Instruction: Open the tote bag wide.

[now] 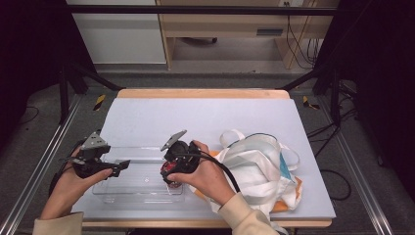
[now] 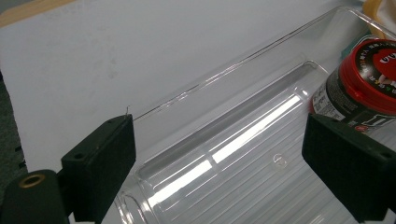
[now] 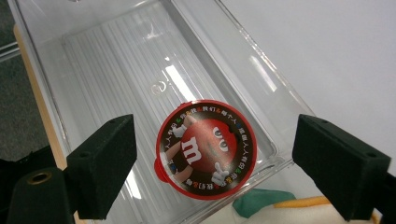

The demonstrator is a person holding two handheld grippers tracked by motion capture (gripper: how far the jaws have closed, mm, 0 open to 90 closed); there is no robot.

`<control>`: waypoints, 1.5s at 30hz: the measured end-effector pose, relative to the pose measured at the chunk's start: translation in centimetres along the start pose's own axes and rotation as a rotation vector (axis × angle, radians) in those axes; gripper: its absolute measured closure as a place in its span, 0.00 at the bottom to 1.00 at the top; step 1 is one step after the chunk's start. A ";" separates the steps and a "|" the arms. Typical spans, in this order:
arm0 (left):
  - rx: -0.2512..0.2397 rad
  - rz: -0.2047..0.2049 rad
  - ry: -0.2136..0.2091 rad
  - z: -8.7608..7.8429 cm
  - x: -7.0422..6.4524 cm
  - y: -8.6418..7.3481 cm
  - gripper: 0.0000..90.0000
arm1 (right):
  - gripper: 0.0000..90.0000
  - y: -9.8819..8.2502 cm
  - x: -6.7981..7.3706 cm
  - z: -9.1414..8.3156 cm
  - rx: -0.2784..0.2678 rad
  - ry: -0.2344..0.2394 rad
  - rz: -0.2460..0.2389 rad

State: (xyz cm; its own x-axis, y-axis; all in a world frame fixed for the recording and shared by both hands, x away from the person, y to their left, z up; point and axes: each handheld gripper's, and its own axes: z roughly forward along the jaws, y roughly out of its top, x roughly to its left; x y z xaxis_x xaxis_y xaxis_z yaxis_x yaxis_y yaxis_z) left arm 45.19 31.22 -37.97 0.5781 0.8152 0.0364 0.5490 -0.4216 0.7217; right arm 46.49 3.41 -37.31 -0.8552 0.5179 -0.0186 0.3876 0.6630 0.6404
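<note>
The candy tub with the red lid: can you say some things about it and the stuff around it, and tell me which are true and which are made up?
1. The candy tub stands inside the clear plastic bin. True.
2. The right gripper squeezes the tub. False: its jaws stand wide apart above it, not touching.
3. The tub's lid is blue. False: it is red with a cartoon face.
4. A white cloth bag lies beside the bin. True.
5. The left gripper holds a spoon. False: its jaws are open with nothing between them.
</note>
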 end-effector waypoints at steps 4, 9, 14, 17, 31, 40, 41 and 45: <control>0.000 0.001 -0.001 0.1 -0.1 0.1 0.11 | 0.15 -0.1 -0.2 -0.7 -0.023 -0.004 0.006; 0.003 0.001 0.001 0.2 -0.1 0.1 0.11 | 0.14 -0.5 -0.6 -1.5 -0.044 -0.004 0.016; 0.009 0.006 0.001 0.2 -0.3 0.1 0.11 | 0.14 -0.7 -0.8 -2.2 -0.052 -0.013 0.021; 0.010 0.008 0.001 0.3 -0.4 0.1 0.11 | 0.14 -0.8 -0.8 -2.7 -0.067 -0.014 0.027; 0.010 0.015 -0.002 0.5 -0.7 0.2 0.11 | 0.14 -1.4 -1.1 -4.8 -0.118 -0.034 0.041; 0.014 0.011 -0.003 0.5 -0.8 0.1 0.10 | 0.13 -1.9 -1.0 -6.3 -0.151 -0.034 0.056; 0.012 0.010 0.001 0.5 -0.9 0.1 0.10 | 0.13 -2.0 -1.1 -6.4 -0.153 -0.034 0.050; 0.016 0.012 0.004 0.4 -0.8 0.1 0.10 | 0.13 -2.5 -1.2 -7.2 -0.169 -0.047 0.058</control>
State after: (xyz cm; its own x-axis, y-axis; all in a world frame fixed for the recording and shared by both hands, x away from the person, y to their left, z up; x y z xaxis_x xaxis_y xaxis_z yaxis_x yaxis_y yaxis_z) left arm 45.05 30.31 -38.21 0.5823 0.8115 0.0480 0.5517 -0.4379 0.7099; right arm 44.09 -2.81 -33.34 -0.8145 0.5801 -0.0108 0.3694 0.5329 0.7613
